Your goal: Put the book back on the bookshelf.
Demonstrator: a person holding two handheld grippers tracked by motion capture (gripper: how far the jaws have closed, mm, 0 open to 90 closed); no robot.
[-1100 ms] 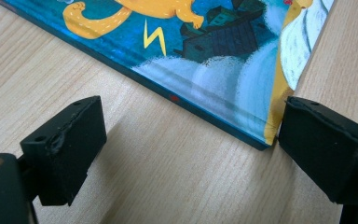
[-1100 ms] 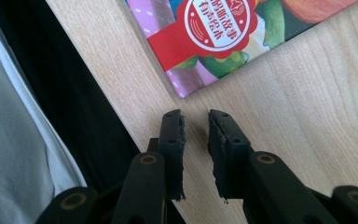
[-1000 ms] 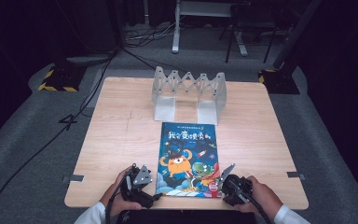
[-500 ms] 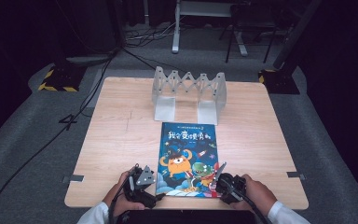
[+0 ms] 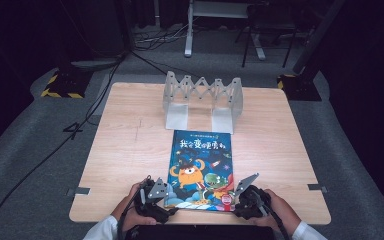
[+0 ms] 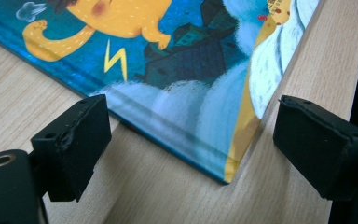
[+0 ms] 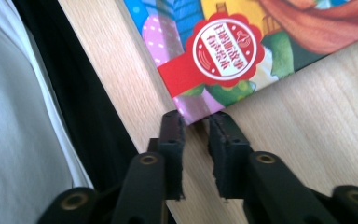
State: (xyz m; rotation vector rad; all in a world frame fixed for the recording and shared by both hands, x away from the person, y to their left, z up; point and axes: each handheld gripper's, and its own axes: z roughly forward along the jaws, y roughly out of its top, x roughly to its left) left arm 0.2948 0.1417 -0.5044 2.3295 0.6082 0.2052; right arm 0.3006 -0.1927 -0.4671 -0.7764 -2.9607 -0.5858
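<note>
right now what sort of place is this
Probably a recording studio or lab, not a home: a lone wooden table on grey carpet in a dark room, cables trailing across the floor, and hazard-striped stand bases behind it.

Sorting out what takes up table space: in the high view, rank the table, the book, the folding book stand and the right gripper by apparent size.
1. Table
2. Book
3. Folding book stand, looks slightly smaller than the book, though it sits farther from the camera, so that's unsure
4. Right gripper

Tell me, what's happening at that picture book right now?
Left gripper open, straddling the picture book's near corner. Right gripper nearly shut at the other near corner, jaws just easing apart. Book flat; folding rack stands clear behind.
</note>
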